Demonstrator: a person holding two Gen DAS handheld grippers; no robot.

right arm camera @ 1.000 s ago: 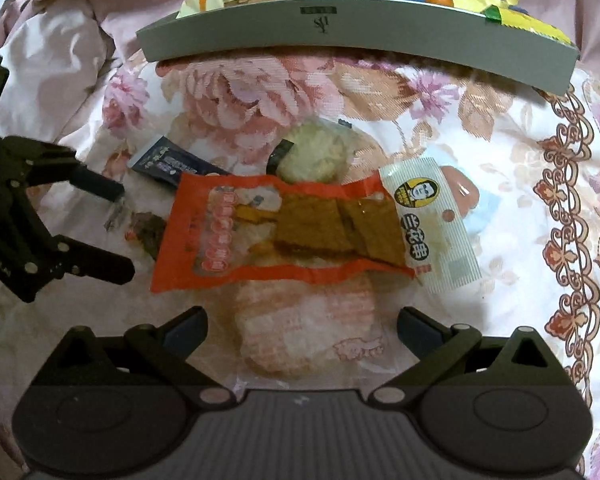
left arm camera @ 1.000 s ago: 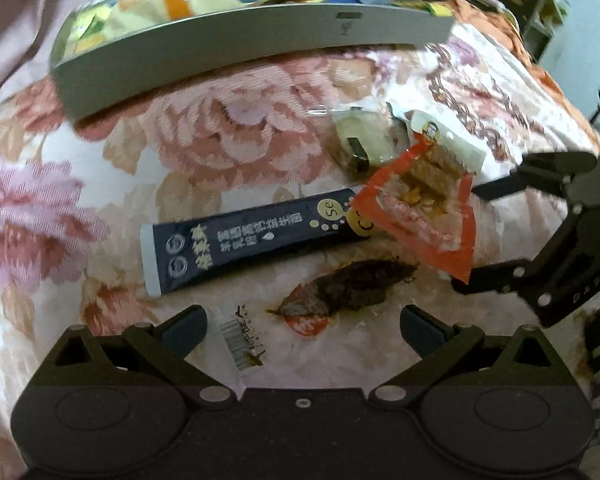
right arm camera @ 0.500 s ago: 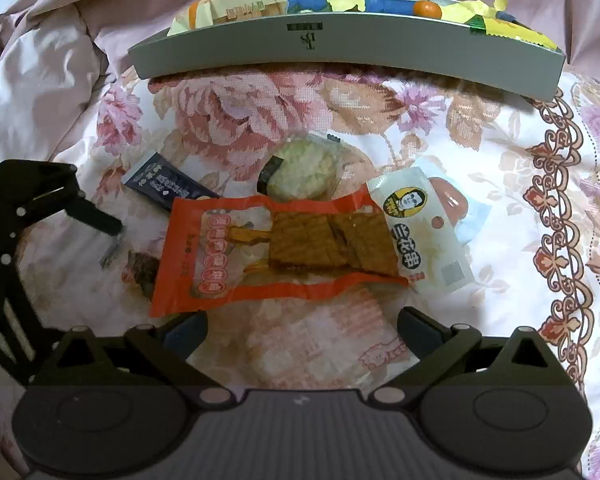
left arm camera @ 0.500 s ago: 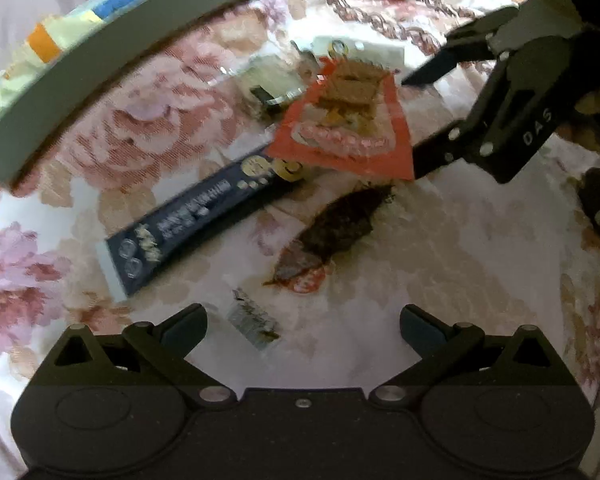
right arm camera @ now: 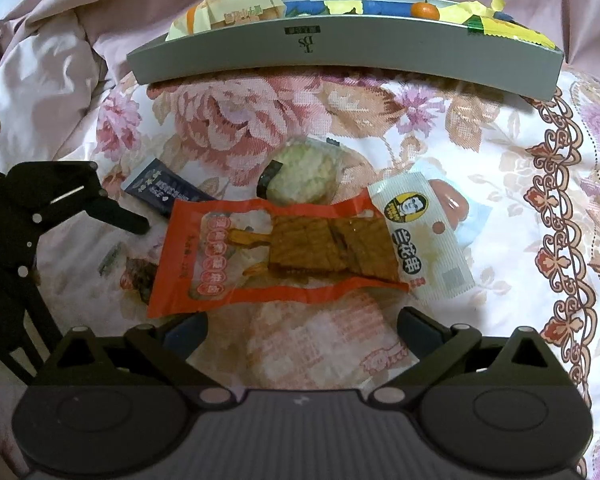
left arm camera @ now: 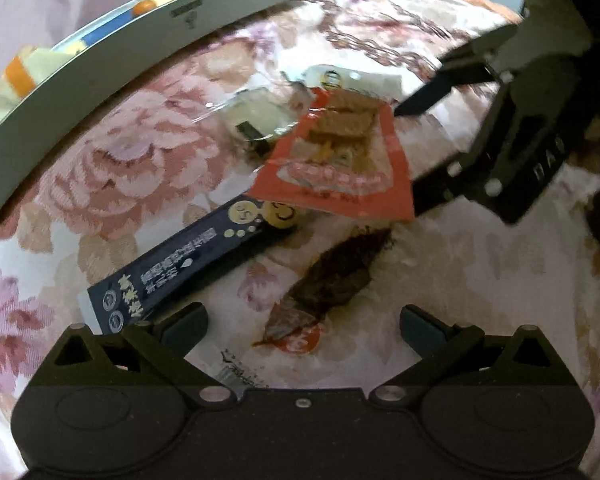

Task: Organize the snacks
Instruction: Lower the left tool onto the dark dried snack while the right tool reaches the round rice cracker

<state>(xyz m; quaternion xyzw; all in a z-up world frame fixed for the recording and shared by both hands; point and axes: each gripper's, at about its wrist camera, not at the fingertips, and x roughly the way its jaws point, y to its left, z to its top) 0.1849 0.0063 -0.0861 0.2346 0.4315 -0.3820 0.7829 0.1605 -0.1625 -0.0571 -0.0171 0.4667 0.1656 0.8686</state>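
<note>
Snack packets lie loose on a floral bedspread. My left gripper (left arm camera: 302, 320) is open low over a dark brown snack packet (left arm camera: 332, 276), whose near end lies between the fingers. A navy stick packet (left arm camera: 188, 268) lies just to its left. My right gripper (right arm camera: 302, 330) is open over a pale pink clear packet (right arm camera: 320, 344). Beyond it lies an orange packet of brown strips (right arm camera: 276, 256), with a white packet (right arm camera: 420, 236) and a round greenish snack (right arm camera: 300, 176) beside it. In the left wrist view, the right gripper (left arm camera: 412, 156) flanks the orange packet (left arm camera: 340, 164).
A long grey box (right arm camera: 340, 60) holding several yellow, blue and orange snacks stands at the far side of the bedspread. One finger of my left gripper (right arm camera: 116, 212) reaches in from the left. A pink quilt (right arm camera: 40, 60) bunches up at the back left.
My left gripper has swung right and moved forward until the dark brown packet lies between its fingers. The right gripper has shifted a little over the pink packet. Both stay open.
</note>
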